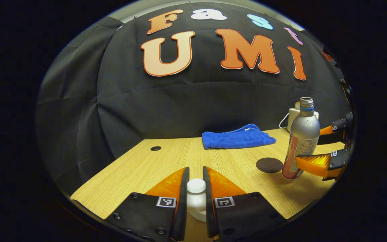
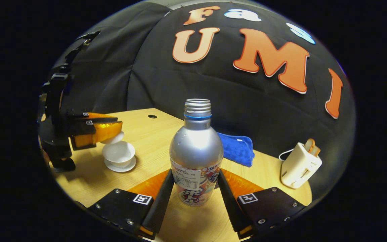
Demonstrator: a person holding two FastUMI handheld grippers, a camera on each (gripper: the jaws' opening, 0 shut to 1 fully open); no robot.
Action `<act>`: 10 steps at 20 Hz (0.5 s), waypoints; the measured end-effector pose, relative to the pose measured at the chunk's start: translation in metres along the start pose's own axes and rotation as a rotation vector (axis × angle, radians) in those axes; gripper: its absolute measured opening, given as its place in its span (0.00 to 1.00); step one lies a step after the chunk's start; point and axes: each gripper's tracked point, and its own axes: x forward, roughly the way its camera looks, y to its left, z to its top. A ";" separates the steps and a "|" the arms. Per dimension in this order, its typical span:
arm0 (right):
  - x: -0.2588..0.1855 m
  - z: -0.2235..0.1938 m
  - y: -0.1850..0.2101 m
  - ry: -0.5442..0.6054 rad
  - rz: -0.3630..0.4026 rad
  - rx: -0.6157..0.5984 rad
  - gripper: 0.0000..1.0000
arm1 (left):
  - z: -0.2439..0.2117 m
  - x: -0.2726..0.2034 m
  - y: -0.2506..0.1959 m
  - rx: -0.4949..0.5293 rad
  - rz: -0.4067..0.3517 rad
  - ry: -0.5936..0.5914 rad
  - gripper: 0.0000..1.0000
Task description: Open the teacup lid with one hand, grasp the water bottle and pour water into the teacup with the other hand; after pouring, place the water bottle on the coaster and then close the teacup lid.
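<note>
Nearest the lens in the left gripper view, the left tongs (image 1: 196,188) are closed to a narrow gap with both fingers pressing the white knob of the teacup lid (image 1: 196,186). The right gripper view shows that lid (image 2: 114,138) raised just above the white teacup (image 2: 119,153), which stands on its saucer (image 2: 119,166) on the tabletop (image 2: 146,134); lifting the lid aside presumably clears the cup's mouth for pouring. At the bottom of the right gripper view, the right tongs (image 2: 197,188) clamp the lower body of the uncapped silver water bottle (image 2: 196,151), both fingers against its label. The bottle is upright, apparently so nothing spills before it reaches the cup; the left gripper view suggests it is lifted slightly off the tabletop. Beside it there lies the dark round coaster (image 1: 269,165), bare, awaiting the bottle after pouring. Farther back rest a folded blue towel (image 1: 237,137) and, near the wall, a small white box-like device with a cable (image 2: 300,164).
</note>
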 end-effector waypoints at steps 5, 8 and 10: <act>0.005 0.017 0.005 0.005 0.003 -0.168 0.78 | 0.000 -0.009 0.033 -0.018 0.048 -0.004 0.27; 0.010 0.027 0.005 0.004 -0.008 -0.265 0.78 | 0.000 -0.016 0.048 -0.018 0.070 -0.005 0.27; 0.012 0.033 0.005 -0.001 -0.014 -0.315 0.78 | 0.003 -0.020 0.059 -0.027 0.083 -0.012 0.28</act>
